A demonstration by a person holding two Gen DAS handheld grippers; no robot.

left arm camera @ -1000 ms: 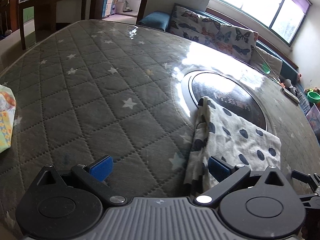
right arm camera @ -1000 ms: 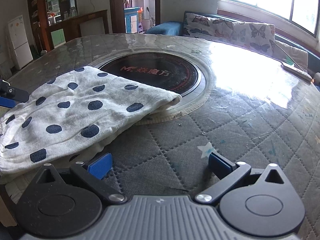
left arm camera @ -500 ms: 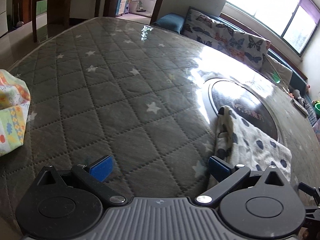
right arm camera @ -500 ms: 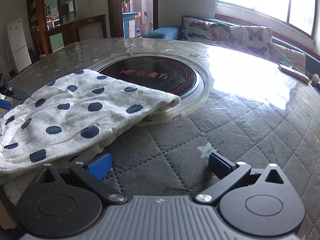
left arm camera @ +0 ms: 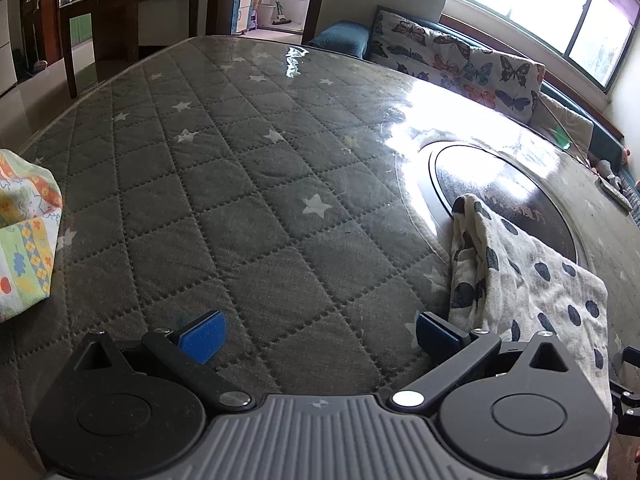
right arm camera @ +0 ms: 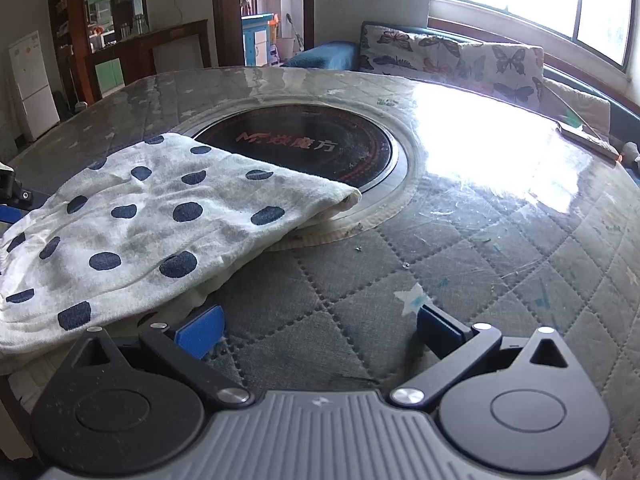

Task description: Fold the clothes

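The left claw (left arm camera: 318, 334) has swung back toward the polka-dot garment (right arm camera: 152, 220), which lies folded on the quilted surface (left arm camera: 240, 200), overlapping the dark round inset. Both claws are spread and empty; the right claw (right arm camera: 318, 332) sits just beside the cloth's near edge.

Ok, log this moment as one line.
left gripper open, empty | right gripper open, empty | polka-dot garment folded on table | colourful cloth untouched

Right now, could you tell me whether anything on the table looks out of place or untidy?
The polka-dot garment lies partly over the black round inset in the table, its left edge bunched. A colourful cloth hangs crumpled at the table's edge.
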